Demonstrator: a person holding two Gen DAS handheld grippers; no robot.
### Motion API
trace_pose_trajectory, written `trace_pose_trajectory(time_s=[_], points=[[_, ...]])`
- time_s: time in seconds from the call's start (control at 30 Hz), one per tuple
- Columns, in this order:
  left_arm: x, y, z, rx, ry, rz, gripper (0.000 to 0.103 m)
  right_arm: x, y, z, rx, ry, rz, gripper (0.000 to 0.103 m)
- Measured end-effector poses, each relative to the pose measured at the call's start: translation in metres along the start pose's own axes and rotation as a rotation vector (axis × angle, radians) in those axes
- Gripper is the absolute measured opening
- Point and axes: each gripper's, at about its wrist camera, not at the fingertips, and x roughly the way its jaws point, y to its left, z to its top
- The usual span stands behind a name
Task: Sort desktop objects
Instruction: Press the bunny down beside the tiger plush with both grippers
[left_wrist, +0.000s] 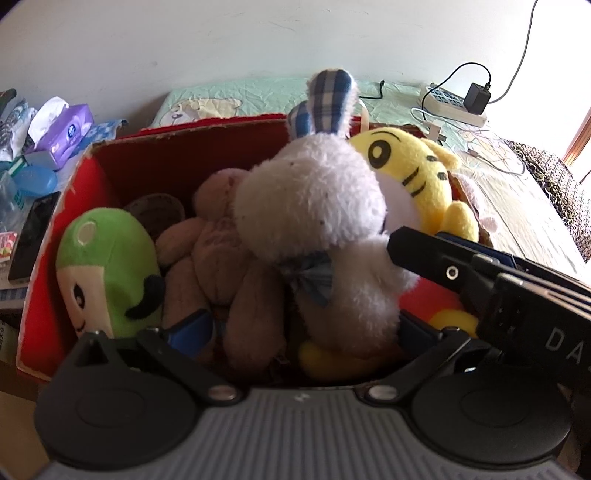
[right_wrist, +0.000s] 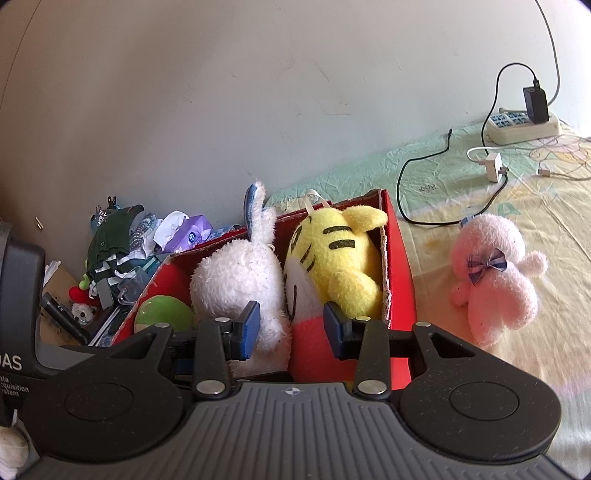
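A red cardboard box (left_wrist: 55, 236) holds several plush toys: a white bunny (left_wrist: 314, 206) with blue plaid ears, a brown bear (left_wrist: 221, 251), a yellow tiger (left_wrist: 417, 173) and a green doll (left_wrist: 107, 266). My left gripper (left_wrist: 303, 328) is open low over the box's near side. The bunny's body and the bear's legs lie between its blue pads (left_wrist: 192, 328). My right gripper (right_wrist: 291, 328) is open above the bunny (right_wrist: 236, 280) and the tiger (right_wrist: 332, 258), gripping nothing. It enters the left wrist view from the right (left_wrist: 406, 243). A pink plush bunny (right_wrist: 495, 273) lies on the sheet to the right of the box (right_wrist: 400, 258).
A power strip (right_wrist: 524, 127) with a black charger and loose cables (right_wrist: 413, 184) lies on the sheet at the far right. Left of the box are a purple tissue pack (left_wrist: 70, 129), a black phone (left_wrist: 33, 236) and piled clutter (right_wrist: 110, 251). The wall is close behind.
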Motion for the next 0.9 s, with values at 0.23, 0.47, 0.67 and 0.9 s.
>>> trace_pose_trajectory(time_s=[0.23,0.47,0.67,0.9], points=[[-0.001,0.000,-0.004,-0.023,-0.011,0.003,0.103,-0.001,-0.001,-0.001,-0.002,-0.015,0.012,0.040],[-0.001,-0.002,-0.004,-0.051,-0.009,0.026,0.103,-0.002,-0.004,-0.001,0.001,-0.012,0.047,0.040],[-0.003,-0.006,-0.007,-0.074,-0.018,0.064,0.103,-0.003,-0.007,0.000,0.001,0.002,0.081,0.040],[-0.007,-0.013,-0.009,-0.077,-0.041,0.129,0.103,-0.003,-0.012,0.004,-0.012,0.044,0.137,0.040]])
